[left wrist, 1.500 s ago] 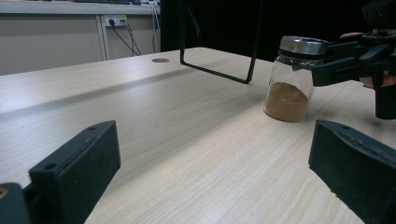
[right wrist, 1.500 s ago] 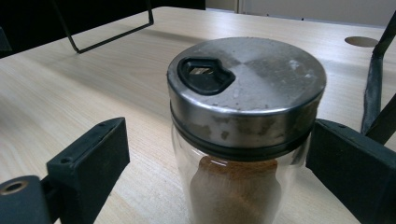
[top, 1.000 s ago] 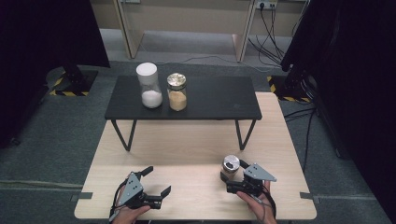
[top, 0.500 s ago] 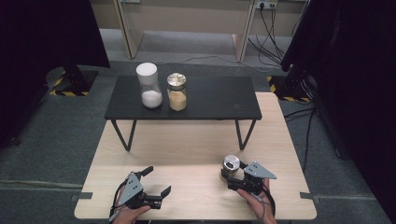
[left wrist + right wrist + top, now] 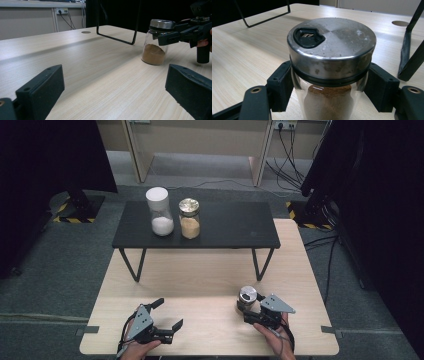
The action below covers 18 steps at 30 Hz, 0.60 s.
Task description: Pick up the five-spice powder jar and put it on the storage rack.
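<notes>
We stand at a pale wooden table (image 5: 200, 275) that takes up the near half of the high view. On its far part stands a low black bench (image 5: 220, 225) on thin metal legs, and two jars rest on the bench's left half, side by side and nearly touching: a white-lidded jar (image 5: 160, 212) with white powder in its bottom, and to its right a gold-lidded jar (image 5: 189, 218) holding tan grains.

Our right gripper (image 5: 248, 306) sits near the table's near right corner, its grey three-cornered plate pointing right. Its jaws have just been closing, and they now pinch the spice jar (image 5: 329, 75), one black pad pressed on each side of the glass just under the lid. The jar stands upright on the wood, in front of the bench's right leg in the high view, and holds brown powder in its lower part. Its steel lid (image 5: 332, 47) has a small black pour flap near one edge.

Our left gripper (image 5: 169, 314) rests near the table's near left corner, well apart from the jar. Its jaws are spread wide with only bare wood between them; in the left gripper view we look along them across the table toward the jar and the right gripper beside it.
</notes>
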Available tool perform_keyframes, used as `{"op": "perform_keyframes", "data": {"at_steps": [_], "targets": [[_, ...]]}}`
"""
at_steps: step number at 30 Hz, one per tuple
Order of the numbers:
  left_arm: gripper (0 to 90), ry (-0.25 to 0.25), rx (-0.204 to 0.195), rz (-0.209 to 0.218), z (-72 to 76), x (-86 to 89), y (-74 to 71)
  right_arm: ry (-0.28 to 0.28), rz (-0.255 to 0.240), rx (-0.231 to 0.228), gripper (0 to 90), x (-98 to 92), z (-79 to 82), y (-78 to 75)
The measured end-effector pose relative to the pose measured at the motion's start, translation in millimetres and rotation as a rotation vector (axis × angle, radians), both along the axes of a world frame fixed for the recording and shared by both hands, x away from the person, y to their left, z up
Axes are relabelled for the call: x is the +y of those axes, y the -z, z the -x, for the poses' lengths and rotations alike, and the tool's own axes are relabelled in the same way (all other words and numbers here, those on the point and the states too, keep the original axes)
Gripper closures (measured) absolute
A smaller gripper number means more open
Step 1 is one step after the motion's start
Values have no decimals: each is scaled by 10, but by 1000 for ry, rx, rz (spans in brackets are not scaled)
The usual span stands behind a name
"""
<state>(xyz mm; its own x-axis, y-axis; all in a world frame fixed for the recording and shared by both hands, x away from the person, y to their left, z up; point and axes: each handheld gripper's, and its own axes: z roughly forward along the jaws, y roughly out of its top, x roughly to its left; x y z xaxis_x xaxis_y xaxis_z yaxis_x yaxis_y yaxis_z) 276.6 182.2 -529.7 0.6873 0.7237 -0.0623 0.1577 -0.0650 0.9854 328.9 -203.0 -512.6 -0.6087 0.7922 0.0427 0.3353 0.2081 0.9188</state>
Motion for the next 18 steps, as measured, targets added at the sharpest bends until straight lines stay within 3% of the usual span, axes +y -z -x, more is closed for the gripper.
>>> {"op": "perform_keyframes", "data": {"at_steps": [8,18], "targets": [[15,-1,-1,1,0,2,-2,16,18,-17,311,-2,9,-13],[15,-2,-2,2,0,2,-4,34,4,-47,311,-38,31,-73]]}}
